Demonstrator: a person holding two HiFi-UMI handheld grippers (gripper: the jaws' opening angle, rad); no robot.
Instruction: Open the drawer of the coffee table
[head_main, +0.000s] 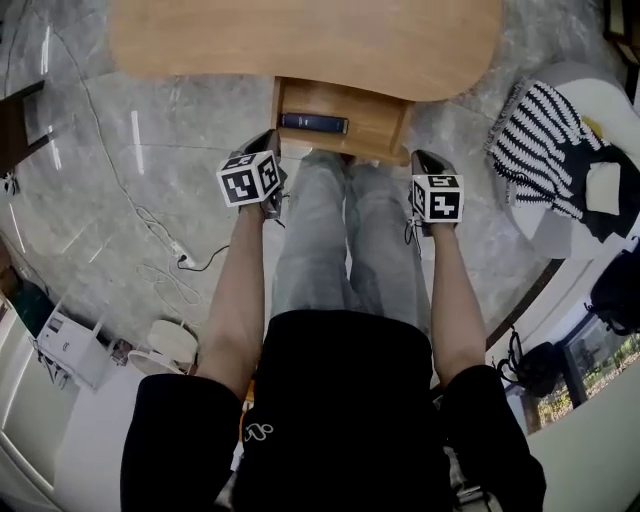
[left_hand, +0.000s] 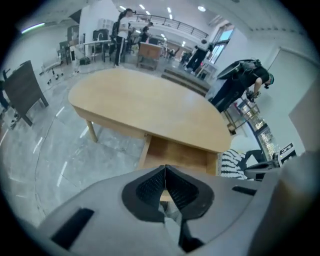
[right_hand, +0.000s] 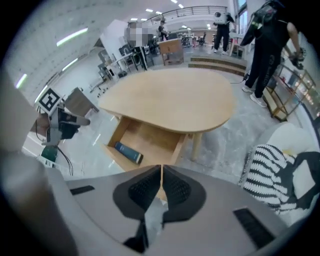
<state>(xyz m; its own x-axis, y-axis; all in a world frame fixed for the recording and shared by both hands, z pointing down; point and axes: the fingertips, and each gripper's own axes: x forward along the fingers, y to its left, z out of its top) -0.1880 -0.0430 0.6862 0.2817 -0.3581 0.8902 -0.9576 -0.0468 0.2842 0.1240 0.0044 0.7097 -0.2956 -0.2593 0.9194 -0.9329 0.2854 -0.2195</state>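
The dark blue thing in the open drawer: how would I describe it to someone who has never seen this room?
Find the big oval wooden table on the grey marble floor. Under its near edge a wooden drawer stands pulled out. A slim dark blue book lies flat inside, the only dark thing on that pale wood.

The drawer (head_main: 345, 125) is drawn out from under the table's (head_main: 300, 35) near edge, toward the person. A book (head_main: 313, 123) is laid in the drawer's left half. The left gripper (head_main: 268, 140) is held by the drawer's front left corner and the right gripper (head_main: 422, 160) by its front right corner, with the person's legs (head_main: 345, 240) between them. A cable (head_main: 165, 255) is spread on the floor left of the legs. Right of the table, a cloth (head_main: 535, 140) is laid on a seat (head_main: 605, 105).
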